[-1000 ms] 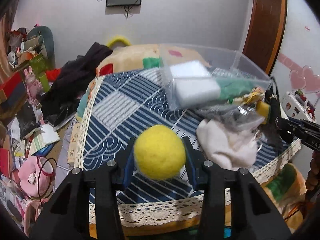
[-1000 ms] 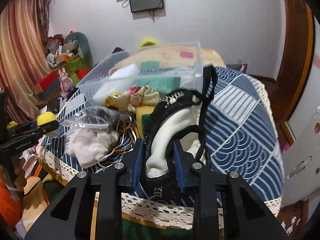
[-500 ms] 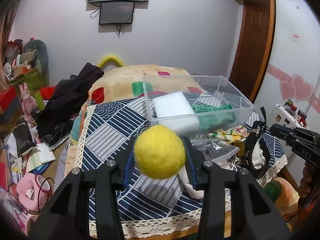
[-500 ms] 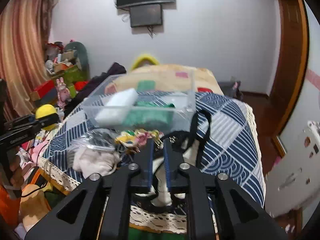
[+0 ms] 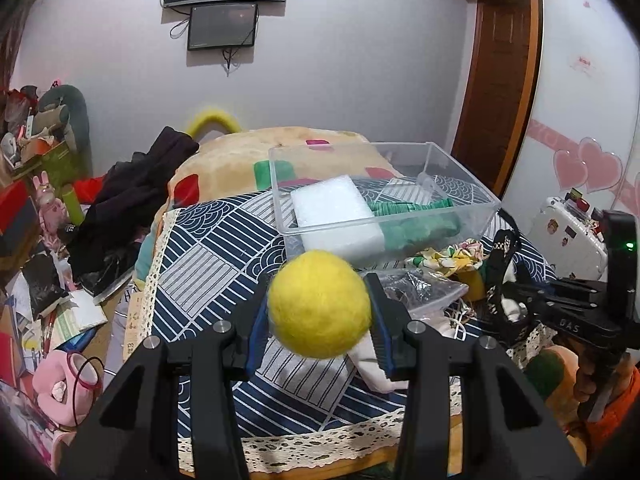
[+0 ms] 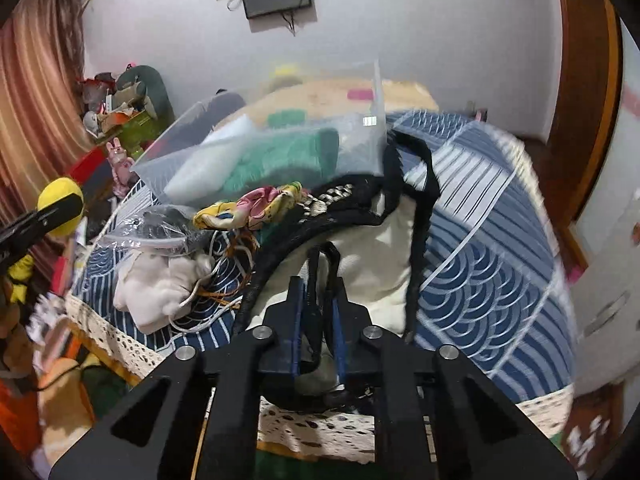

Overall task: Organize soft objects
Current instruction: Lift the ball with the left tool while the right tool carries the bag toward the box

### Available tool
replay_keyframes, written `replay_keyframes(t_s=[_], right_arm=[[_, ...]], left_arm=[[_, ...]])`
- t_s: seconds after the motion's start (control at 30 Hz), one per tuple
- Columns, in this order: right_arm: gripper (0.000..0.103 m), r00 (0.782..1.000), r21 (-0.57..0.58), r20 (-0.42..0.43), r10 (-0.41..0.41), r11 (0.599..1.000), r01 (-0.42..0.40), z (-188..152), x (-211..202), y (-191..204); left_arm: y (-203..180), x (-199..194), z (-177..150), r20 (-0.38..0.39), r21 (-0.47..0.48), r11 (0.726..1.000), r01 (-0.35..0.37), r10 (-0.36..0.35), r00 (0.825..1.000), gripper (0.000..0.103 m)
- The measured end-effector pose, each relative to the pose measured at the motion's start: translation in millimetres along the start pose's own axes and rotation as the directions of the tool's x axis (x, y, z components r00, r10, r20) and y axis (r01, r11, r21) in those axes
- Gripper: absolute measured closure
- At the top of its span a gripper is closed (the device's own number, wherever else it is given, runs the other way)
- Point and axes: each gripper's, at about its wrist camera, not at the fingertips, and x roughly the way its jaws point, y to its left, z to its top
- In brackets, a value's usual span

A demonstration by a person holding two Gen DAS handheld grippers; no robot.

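My left gripper (image 5: 319,312) is shut on a yellow felt ball (image 5: 319,304), held above the near edge of the blue patterned table (image 5: 208,264). Beyond it stands a clear plastic bin (image 5: 380,196) holding a white foam block (image 5: 336,208) and a green knit cloth (image 5: 416,220). My right gripper (image 6: 318,316) is shut on the black strap of a cream and black bag (image 6: 372,240) lying on the table. The ball also shows at the left of the right wrist view (image 6: 60,204). The right gripper also shows at the right of the left wrist view (image 5: 520,300).
Near the bin lie a floral scrunchie (image 6: 252,206), a clear zip bag (image 6: 160,228), a white cloth (image 6: 156,288) and loose cords. Dark clothes (image 5: 132,188) and a cluttered floor (image 5: 40,280) lie left of the table. A wooden door (image 5: 500,80) stands at the right.
My left gripper has risen and pulled back with the ball. My right gripper has closed tighter on the bag's strap and shifted; the right wrist view is blurred by motion.
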Motion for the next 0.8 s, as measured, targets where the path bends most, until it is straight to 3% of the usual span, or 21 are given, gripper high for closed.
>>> replay_keyframes(t_s=[0.23, 0.57, 0.8], right_arm=[[0.096, 0.995, -0.009, 0.098, 0.006, 1.0, -0.005, 10.9, -31.1, 3.4], [0.096, 0.967, -0.057, 0.253, 0.027, 0.998, -0.013, 51.1, -52.8, 15.6], [0.096, 0.967, -0.062, 0.226, 0.113, 0.993, -0.102, 50.1, -35.9, 19.4]], left_arm=[[0.1, 1.0, -0.8, -0.001, -0.006, 1.0, 0.003, -0.003, 1.0, 0.059], [-2.2, -0.1, 24.7, 0.058, -0.013, 1.0, 0.022, -0.021, 0.998, 0.059], [-12.0, 11.8, 47.7, 0.074, -0.005, 0.997, 0.082, -0.081, 0.994, 0.059]])
